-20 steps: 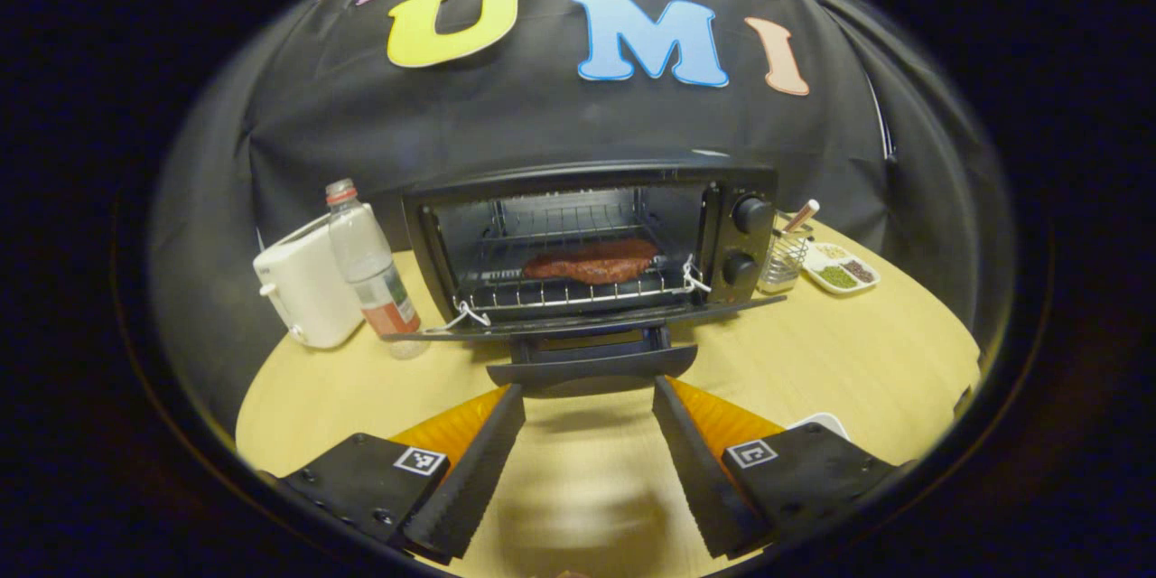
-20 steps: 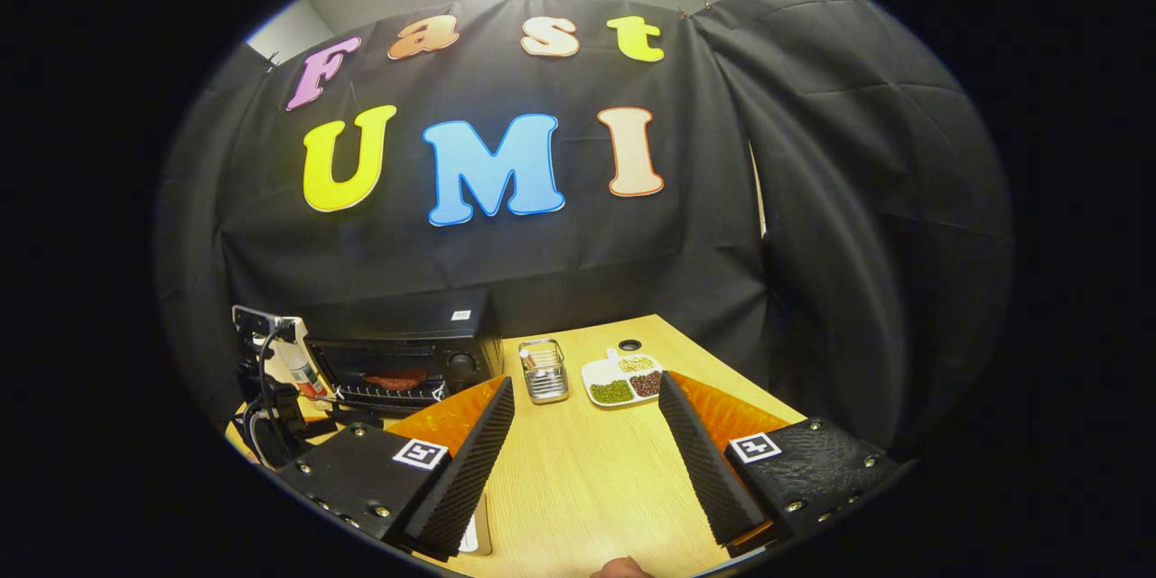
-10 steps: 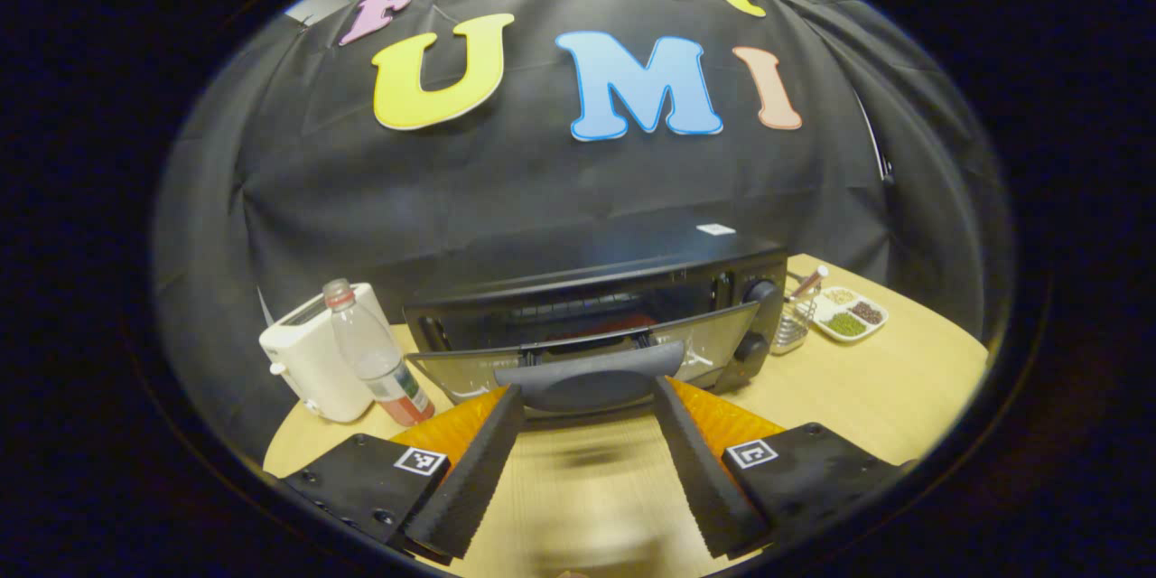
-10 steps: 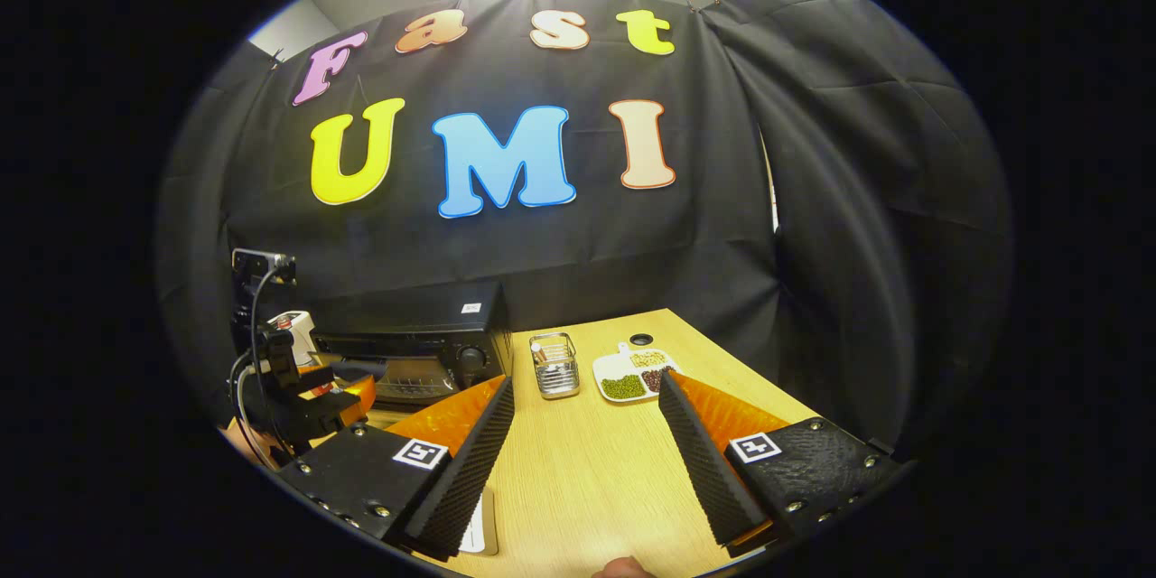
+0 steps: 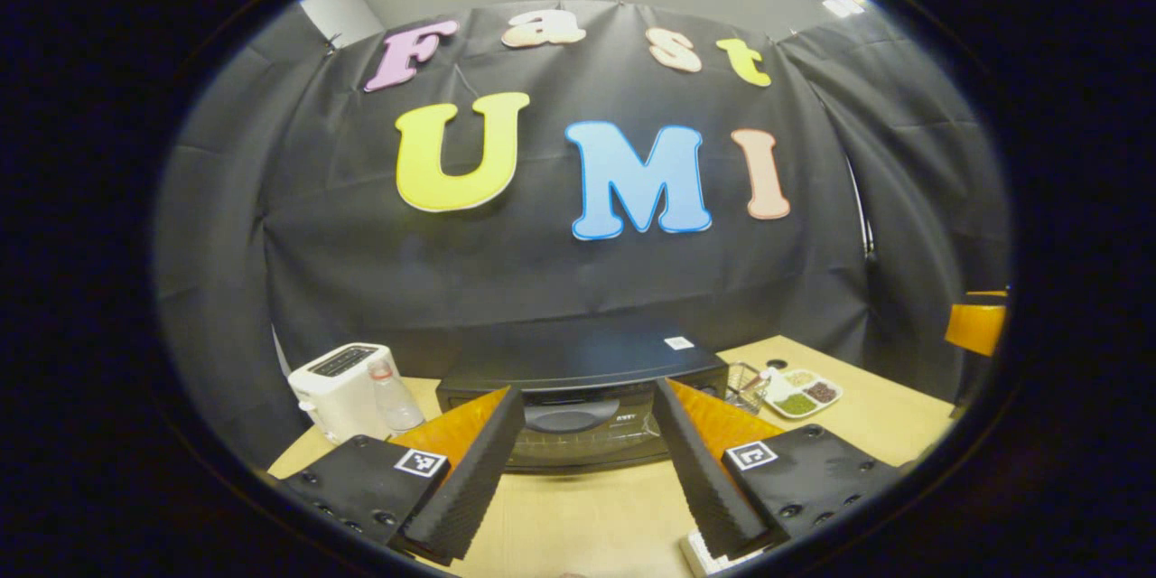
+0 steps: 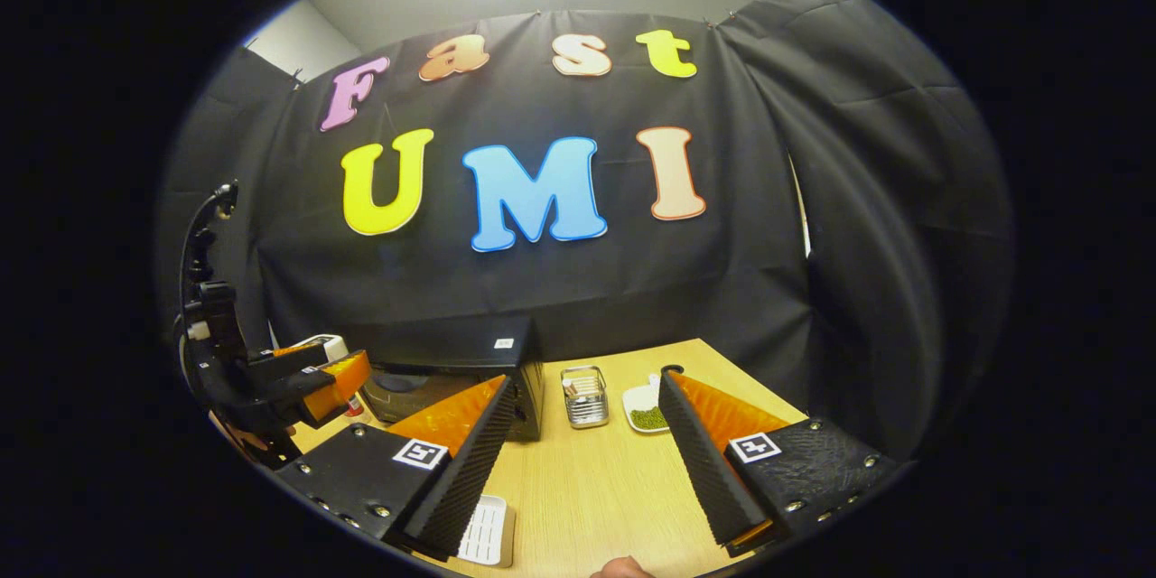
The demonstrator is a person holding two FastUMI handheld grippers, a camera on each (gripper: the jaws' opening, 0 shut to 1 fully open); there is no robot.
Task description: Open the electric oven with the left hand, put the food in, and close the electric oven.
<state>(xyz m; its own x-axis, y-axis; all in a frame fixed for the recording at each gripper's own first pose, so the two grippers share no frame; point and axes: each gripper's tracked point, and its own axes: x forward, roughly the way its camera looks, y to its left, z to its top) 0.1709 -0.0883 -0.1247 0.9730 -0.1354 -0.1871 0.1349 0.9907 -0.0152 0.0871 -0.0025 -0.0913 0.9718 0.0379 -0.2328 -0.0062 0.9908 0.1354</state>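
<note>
So the oven (image 5: 578,388) door looks shut just ahead of the left gripper (image 5: 578,461), jaws spread, empty; right gripper (image 6: 582,461) likewise open. Probably just back off.

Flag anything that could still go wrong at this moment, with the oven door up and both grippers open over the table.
1. The left gripper hangs open right in front of the oven door handle; if the door has not latched, it could drop open again.
2. The bottle and toaster stand close beside the oven, so a sideways pull-back might knock the bottle over.
</note>
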